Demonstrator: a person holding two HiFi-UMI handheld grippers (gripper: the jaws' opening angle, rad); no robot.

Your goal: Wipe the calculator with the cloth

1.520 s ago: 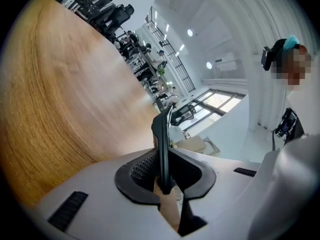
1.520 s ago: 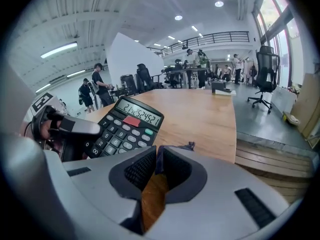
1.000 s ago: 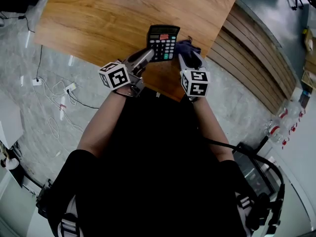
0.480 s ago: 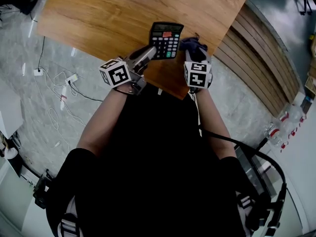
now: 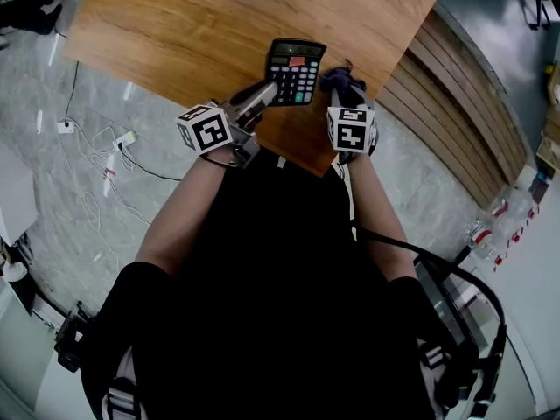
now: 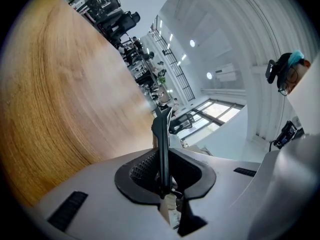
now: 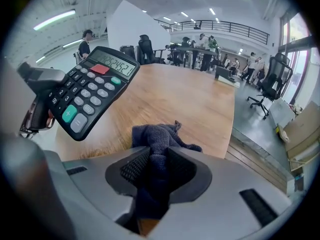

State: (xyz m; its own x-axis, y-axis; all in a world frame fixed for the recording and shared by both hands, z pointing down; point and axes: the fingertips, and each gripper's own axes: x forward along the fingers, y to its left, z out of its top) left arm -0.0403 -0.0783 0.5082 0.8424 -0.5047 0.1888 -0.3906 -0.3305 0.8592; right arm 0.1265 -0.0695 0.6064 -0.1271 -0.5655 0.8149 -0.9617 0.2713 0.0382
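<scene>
Cloth (image 7: 159,138), judged soft and light, is pinched at its bunched middle on the desk (image 5: 192,24) by the right gripper (image 7: 156,166), whose jaws have just been closing, while the stiff, likely slippery calculator (image 5: 294,70) is clamped by its edge in the left gripper (image 5: 262,93).

- Calculator (image 6: 161,149) is showing only its thin edge in the left gripper view.
- Cloth (image 7: 157,136) is lying partly hidden between the jaws of the right gripper (image 7: 156,170), probably pinched.
</scene>
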